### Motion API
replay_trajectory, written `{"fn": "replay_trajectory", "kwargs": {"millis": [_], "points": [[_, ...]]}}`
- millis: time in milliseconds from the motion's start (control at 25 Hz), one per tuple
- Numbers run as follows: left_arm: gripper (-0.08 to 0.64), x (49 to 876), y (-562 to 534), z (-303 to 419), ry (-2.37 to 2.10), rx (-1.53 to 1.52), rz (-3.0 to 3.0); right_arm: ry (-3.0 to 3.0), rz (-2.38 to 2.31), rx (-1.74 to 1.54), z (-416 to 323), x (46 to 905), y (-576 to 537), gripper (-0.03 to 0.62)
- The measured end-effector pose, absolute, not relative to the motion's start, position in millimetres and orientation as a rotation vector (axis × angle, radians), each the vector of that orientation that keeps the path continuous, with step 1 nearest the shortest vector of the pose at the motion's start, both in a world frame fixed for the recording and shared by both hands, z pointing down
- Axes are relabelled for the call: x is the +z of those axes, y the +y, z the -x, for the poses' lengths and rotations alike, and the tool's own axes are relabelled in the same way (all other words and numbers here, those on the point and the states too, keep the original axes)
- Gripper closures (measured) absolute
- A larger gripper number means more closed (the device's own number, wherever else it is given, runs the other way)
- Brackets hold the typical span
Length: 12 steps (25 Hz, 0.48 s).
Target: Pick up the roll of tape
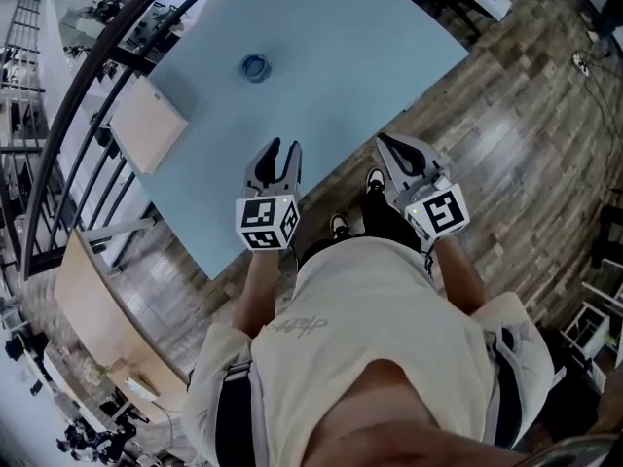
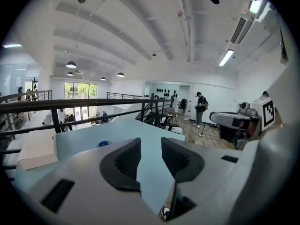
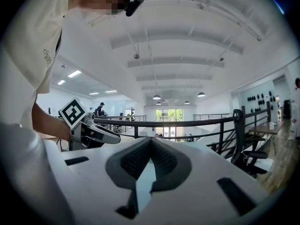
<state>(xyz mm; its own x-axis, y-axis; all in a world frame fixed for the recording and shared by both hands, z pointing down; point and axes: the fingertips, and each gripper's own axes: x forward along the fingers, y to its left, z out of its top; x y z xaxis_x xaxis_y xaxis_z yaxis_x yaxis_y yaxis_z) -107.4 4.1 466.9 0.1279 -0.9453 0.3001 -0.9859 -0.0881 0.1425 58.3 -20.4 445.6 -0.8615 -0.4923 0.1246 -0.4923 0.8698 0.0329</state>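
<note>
While you hold both near the edge of the pale blue counter (image 1: 389,56), your left tongs (image 2: 151,144) stand spread and empty. Your right tongs (image 3: 150,142) are pressed together on nothing. The roll of tape (image 1: 255,67) lies on the counter, well apart from both.

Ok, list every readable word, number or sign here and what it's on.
None can be read.
Shirt: script print, too blurred.
Left gripper, right gripper: square markers only, no words.
Round logo at the left gripper's base: too small.
Tape: no print legible.
</note>
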Motion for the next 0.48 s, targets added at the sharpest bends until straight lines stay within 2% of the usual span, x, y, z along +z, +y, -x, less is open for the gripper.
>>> {"fn": "replay_trajectory", "kwargs": {"millis": [480], "points": [[0.413, 455.8, -72.8, 86.2, -2.015, 0.166, -2.019, -2.971, -0.582, -0.026, -55.3, 444.1, -124.1, 0.584]]}}
